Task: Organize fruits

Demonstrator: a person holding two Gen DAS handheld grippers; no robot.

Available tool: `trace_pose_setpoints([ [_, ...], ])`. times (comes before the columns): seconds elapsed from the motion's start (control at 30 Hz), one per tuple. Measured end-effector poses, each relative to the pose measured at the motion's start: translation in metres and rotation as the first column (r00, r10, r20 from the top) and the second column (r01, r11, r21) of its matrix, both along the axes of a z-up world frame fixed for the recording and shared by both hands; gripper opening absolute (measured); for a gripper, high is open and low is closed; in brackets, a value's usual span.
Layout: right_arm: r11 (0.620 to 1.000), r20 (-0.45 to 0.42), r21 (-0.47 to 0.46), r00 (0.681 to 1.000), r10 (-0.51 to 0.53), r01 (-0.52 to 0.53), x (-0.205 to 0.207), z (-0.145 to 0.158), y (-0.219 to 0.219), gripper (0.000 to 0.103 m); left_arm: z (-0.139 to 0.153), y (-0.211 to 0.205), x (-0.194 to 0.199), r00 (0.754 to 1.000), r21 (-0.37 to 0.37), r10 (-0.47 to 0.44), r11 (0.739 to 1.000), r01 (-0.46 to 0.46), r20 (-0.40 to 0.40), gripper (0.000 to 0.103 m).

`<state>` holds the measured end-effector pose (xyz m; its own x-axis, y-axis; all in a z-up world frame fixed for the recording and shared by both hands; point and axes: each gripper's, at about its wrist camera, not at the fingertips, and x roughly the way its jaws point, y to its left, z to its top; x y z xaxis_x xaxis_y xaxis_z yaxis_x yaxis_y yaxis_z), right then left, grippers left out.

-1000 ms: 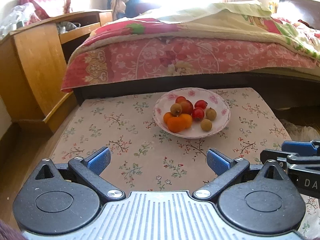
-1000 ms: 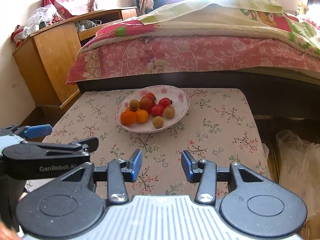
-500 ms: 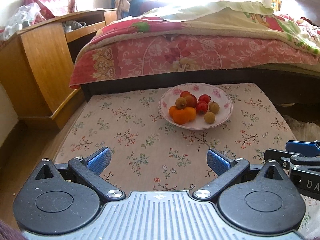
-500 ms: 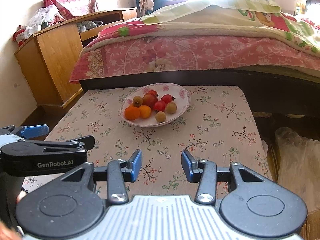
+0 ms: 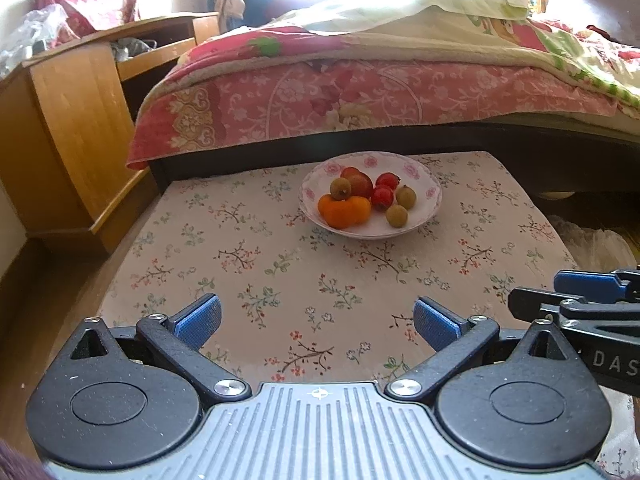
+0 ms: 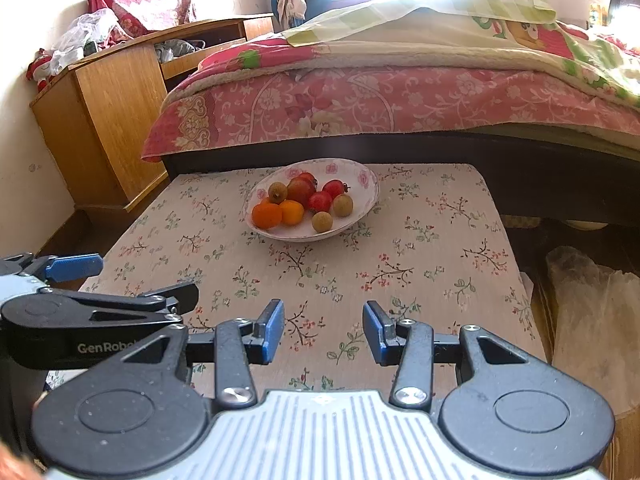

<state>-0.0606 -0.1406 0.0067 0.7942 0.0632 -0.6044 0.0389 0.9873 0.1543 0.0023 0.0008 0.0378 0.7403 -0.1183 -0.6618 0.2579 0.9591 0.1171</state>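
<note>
I hold my left claw (image 5: 316, 320) spread wide over the near edge of the flowered table (image 5: 248, 248), nothing between its blue pads. My right claw (image 6: 323, 330) hangs just beside it, jaws narrower but parted and empty. The fruits (image 5: 362, 198) sit heaped in a white floral bowl (image 5: 430, 194) at the table's far side, well apart from both claws, before the bed (image 5: 360, 92).

Bed (image 5: 380, 92) with pink floral quilt spans upper frame, pale green sheet (image 6: 440, 12) on top. Wooden cabinet (image 5: 72, 128) at left, red cloth (image 6: 140, 0) and clutter on it. Strong window glare at top centre. Floral-cloth counter (image 5: 280, 272) in the middle. Brown wood floor (image 5: 24, 300) lower left.
</note>
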Motion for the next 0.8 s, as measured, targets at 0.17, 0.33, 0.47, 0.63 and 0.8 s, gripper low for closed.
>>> trace_pose_setpoints([
  [0.17, 1.000, -0.003, -0.001, 1.000, 0.002, -0.002, -0.005, -0.002, 0.002, 0.046, -0.002, 0.002, -0.003, 1.000, -0.011, 0.001, 1.000, -0.001, -0.016, 0.103],
  [0.33, 1.000, -0.004, 0.002, 1.000, 0.001, -0.001, -0.008, -0.002, 0.003, 0.046, -0.003, 0.003, -0.007, 1.000, -0.015, 0.004, 1.000, -0.004, -0.022, 0.103],
  [0.47, 1.000, -0.011, 0.001, 1.000, 0.004, -0.004, -0.011, -0.003, 0.004, 0.046, -0.006, 0.004, -0.008, 1.000, -0.013, 0.005, 1.000, -0.005, -0.030, 0.103],
  [0.63, 1.000, -0.023, -0.001, 1.000, 0.004, -0.004, -0.012, -0.006, 0.006, 0.046, -0.008, 0.004, -0.009, 0.999, -0.010, 0.007, 1.000, -0.008, -0.045, 0.103],
  [0.8, 1.000, -0.032, -0.001, 0.999, 0.003, -0.003, -0.015, -0.007, 0.007, 0.046, -0.011, 0.005, -0.011, 0.998, -0.009, 0.007, 1.000, -0.007, -0.061, 0.103],
])
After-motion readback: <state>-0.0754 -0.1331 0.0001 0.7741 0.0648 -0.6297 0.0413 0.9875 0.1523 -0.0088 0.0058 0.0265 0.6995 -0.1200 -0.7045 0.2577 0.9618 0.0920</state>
